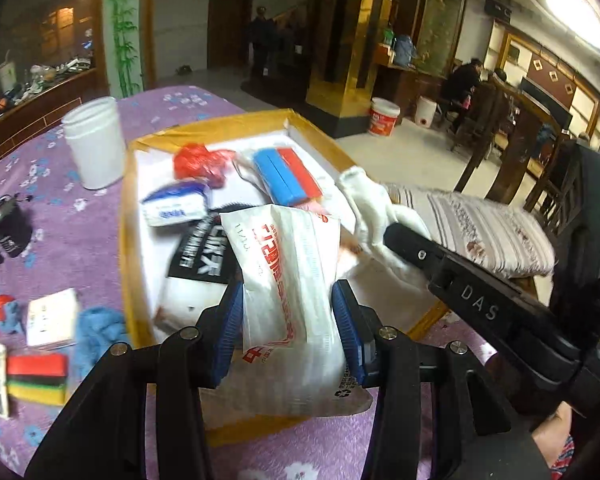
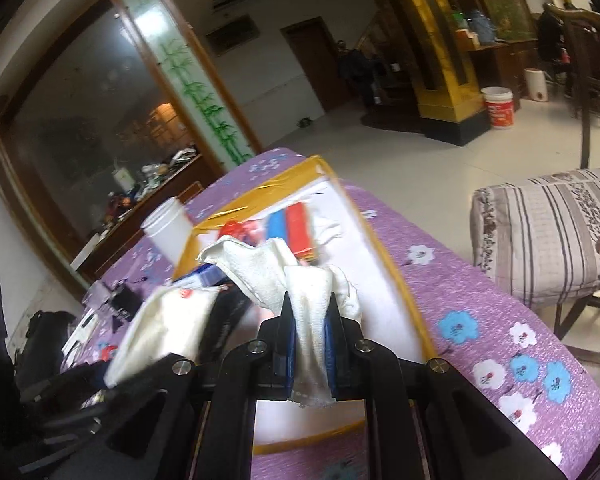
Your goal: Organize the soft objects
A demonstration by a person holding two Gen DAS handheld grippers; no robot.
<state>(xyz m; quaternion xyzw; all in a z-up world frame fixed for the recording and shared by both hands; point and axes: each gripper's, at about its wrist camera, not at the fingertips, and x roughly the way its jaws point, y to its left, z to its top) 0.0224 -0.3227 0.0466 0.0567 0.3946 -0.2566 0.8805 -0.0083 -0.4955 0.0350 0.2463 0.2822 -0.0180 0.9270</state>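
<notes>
My left gripper [image 1: 288,320] is shut on a white plastic packet with red print [image 1: 288,280] and holds it over the near end of the yellow-rimmed white box [image 1: 128,240]. My right gripper [image 2: 310,344] is shut on a white cloth glove [image 2: 300,280] above the same box [image 2: 384,248]; that gripper and the glove [image 1: 368,204] also show at the right of the left wrist view. Inside the box lie a red bag [image 1: 198,162], a blue and red sponge [image 1: 288,176], a tissue pack [image 1: 176,204] and a black and white packet [image 1: 206,256].
On the purple flowered tablecloth [image 1: 80,232] stand a white jar [image 1: 96,144] and a black device [image 1: 8,228]. At the left lie a striped sponge [image 1: 38,376], a blue cloth [image 1: 96,332] and a small white pack [image 1: 52,316]. A cushioned chair [image 2: 548,232] stands to the right.
</notes>
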